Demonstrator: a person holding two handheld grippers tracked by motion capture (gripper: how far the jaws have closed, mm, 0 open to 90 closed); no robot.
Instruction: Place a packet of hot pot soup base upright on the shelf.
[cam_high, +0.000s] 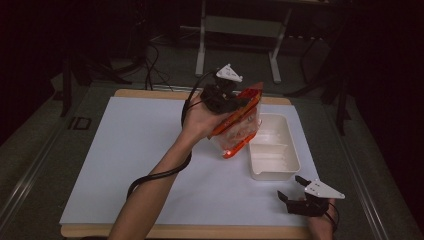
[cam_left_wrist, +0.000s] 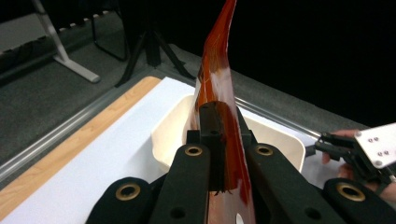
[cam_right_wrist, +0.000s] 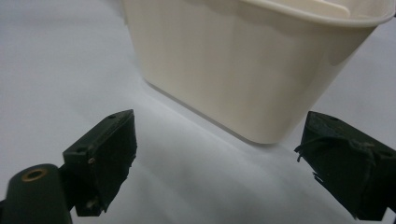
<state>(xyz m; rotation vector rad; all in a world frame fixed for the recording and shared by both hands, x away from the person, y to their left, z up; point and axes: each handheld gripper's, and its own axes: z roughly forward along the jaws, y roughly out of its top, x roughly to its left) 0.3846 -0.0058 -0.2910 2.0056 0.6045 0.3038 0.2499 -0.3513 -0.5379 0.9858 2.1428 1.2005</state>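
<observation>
**Orange packet held above the tub**

While the white sheet (cam_high: 150, 165) covers most of the wooden table (cam_high: 150, 93), a cream plastic tub (cam_high: 287, 167) stands on its right half, long side running away from the person; its inside is ribbed and pale. Over the tub's near-left corner hangs an orange and clear packet (cam_high: 239, 131), tilted, its lower end just above the sheet beside the tub wall and its top edge raised toward the far side; the left gripper (cam_high: 225, 100) is lifted off the table and has its jaws closed flat on the packet's upper part, seen edge-on in the left gripper view (cam_left_wrist: 223, 93). Nearer the person, right of the tub's near end, the right gripper (cam_high: 292, 188) sits low over the sheet; its jaws stand wide apart with nothing between them, facing the tub's wall (cam_right_wrist: 243, 70).
</observation>
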